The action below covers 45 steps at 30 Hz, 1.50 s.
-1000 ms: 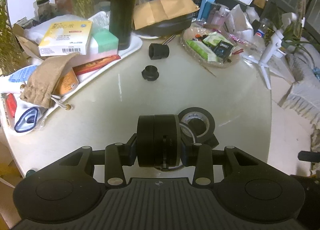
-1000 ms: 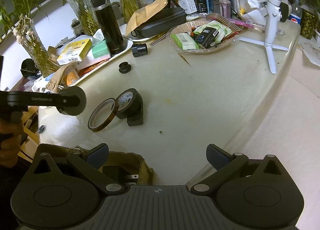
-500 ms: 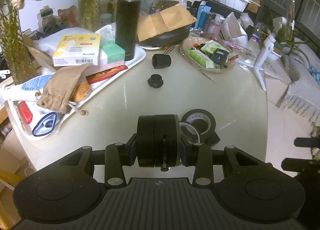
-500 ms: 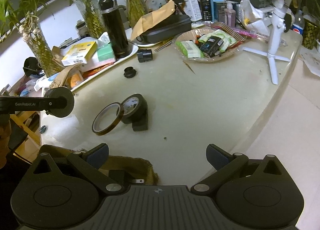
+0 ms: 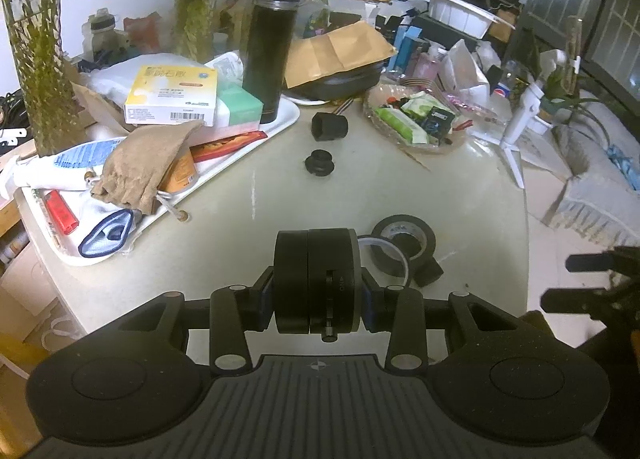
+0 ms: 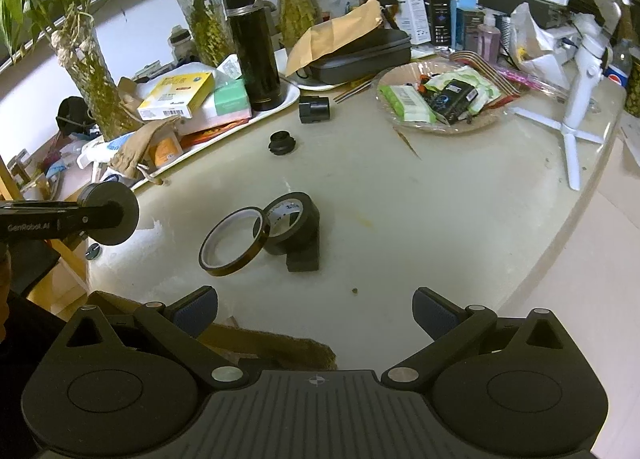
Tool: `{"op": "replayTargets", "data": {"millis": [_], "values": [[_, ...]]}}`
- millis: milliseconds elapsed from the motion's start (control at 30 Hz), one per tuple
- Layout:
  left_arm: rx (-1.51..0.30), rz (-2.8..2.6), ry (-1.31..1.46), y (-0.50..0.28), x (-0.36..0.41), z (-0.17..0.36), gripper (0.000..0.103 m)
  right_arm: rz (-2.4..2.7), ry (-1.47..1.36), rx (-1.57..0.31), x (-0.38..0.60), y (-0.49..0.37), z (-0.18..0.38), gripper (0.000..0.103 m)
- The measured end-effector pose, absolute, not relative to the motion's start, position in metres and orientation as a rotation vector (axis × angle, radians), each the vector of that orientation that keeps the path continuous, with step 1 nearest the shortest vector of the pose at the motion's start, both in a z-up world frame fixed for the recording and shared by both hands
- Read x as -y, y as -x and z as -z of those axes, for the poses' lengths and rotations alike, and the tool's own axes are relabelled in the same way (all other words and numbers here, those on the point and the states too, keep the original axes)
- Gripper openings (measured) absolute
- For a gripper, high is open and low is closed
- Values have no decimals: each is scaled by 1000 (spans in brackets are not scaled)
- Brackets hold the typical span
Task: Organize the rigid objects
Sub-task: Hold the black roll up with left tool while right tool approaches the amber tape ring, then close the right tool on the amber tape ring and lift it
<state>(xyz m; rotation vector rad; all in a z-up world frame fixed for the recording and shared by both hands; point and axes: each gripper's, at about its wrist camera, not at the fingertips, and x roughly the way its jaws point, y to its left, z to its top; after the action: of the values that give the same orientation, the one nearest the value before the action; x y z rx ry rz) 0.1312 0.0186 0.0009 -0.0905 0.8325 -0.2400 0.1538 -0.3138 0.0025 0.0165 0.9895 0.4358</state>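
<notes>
Left gripper (image 5: pixel 318 286) fingers clamped on a black disc (image 5: pixel 316 279) held over the counter (image 5: pixel 280 195) near edge, right gripper (image 6: pixel 315 309) fingers open and empty; keep grip firm, carry level, clear of the tape rolls (image 6: pixel 260 233).

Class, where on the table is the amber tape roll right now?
In the right wrist view, the amber tape roll stands on edge left of centre on the table, leaning against the black tape roll to its right.
</notes>
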Motion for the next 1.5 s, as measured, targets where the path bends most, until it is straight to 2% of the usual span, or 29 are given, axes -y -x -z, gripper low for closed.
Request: {"op": "replayTargets", "data": {"millis": [800,1500], "values": [[-795,175,133,-129,-37,9,40,-687,195,-965,228,-185,12,103],[-810,127,198,-133,-51,11,40,-729,526,-998,142,-221,69,102]]}}
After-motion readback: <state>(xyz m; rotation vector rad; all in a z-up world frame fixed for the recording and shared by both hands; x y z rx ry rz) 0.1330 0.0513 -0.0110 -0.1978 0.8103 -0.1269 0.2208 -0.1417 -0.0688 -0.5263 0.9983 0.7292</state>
